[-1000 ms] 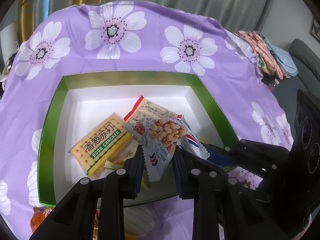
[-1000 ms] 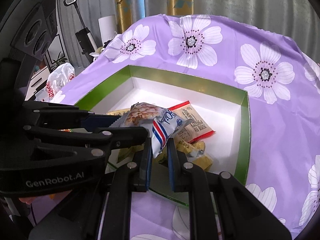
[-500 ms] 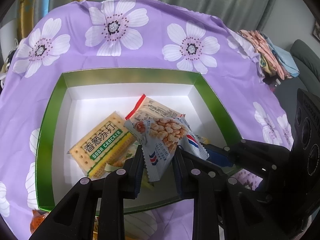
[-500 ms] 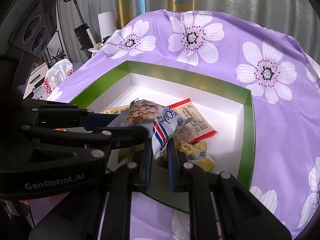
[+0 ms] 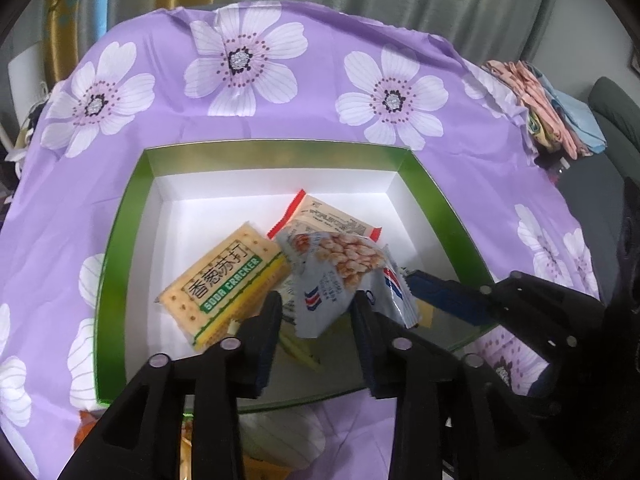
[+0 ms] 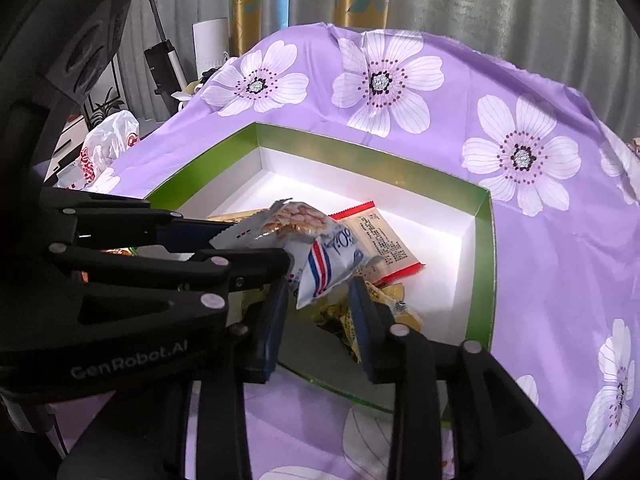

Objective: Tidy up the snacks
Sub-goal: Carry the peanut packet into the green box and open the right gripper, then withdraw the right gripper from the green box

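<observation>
A silver-blue peanut packet [image 5: 340, 264] hangs over the near part of the green box [image 5: 120, 240], between both grippers. My left gripper [image 5: 318, 312] has its jaws opening, and the packet's lower corner sits loosely between them. My right gripper [image 6: 318, 300] is also opening, with the packet's striped end [image 6: 320, 272] in the gap and clear of the pads. In the box lie a soda cracker pack [image 5: 228, 276], a red-edged beige packet [image 5: 332, 216] and several small yellow wrappers [image 6: 396, 308].
The box rests on a purple flowered cloth [image 5: 240, 60]. An orange packet [image 5: 86, 428] lies outside the box's near left corner. Folded clothes [image 5: 540, 96] are at the far right, and a plastic bag [image 6: 104, 140] and a stick vacuum [image 6: 160, 52] stand beyond the table's left.
Both pairs of jaws have spread apart from the peanut packet, which was pinched before. The packet has sagged slightly toward the box floor.
</observation>
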A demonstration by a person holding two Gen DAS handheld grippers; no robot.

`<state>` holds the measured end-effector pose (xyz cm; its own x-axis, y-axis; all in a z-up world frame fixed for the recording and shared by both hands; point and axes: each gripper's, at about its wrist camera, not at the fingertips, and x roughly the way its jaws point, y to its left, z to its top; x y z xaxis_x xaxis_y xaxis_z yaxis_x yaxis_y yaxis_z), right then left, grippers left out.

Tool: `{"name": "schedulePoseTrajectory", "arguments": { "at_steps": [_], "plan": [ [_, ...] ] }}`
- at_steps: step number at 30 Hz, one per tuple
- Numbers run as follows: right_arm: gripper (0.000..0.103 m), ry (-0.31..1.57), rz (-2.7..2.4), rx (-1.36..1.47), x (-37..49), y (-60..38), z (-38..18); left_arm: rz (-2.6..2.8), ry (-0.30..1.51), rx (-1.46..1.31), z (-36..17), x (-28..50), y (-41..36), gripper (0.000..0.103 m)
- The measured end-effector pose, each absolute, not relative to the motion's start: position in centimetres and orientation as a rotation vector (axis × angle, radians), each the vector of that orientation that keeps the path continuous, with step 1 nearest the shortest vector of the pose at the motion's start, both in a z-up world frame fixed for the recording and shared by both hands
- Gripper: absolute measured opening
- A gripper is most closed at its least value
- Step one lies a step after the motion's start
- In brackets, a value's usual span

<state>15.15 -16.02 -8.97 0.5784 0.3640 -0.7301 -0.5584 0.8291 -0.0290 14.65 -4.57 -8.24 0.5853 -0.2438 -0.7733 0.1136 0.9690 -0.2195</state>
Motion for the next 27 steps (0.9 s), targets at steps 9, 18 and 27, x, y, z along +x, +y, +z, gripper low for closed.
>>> {"name": "schedulePoseTrajectory", "arguments": {
  "at_steps": [9, 18, 27],
  "plan": [
    [0.045, 0.749, 0.533, -0.288, 13.8, -16.1, -7.5, -0.155, 0.902, -0.147, -7.0, 13.3, -3.7, 0.062],
    [0.06, 0.713, 0.537, -0.277, 12.3, -16.5, -6.2, -0.114, 0.88, -0.178, -5.7, 11.9, -2.6, 0.078],
    [0.073, 0.695, 0.529, -0.271, 10.8, -16.7, -5.2, -0.079, 0.865, -0.224, -4.8, 10.1, -1.3, 0.091]
  ]
}}
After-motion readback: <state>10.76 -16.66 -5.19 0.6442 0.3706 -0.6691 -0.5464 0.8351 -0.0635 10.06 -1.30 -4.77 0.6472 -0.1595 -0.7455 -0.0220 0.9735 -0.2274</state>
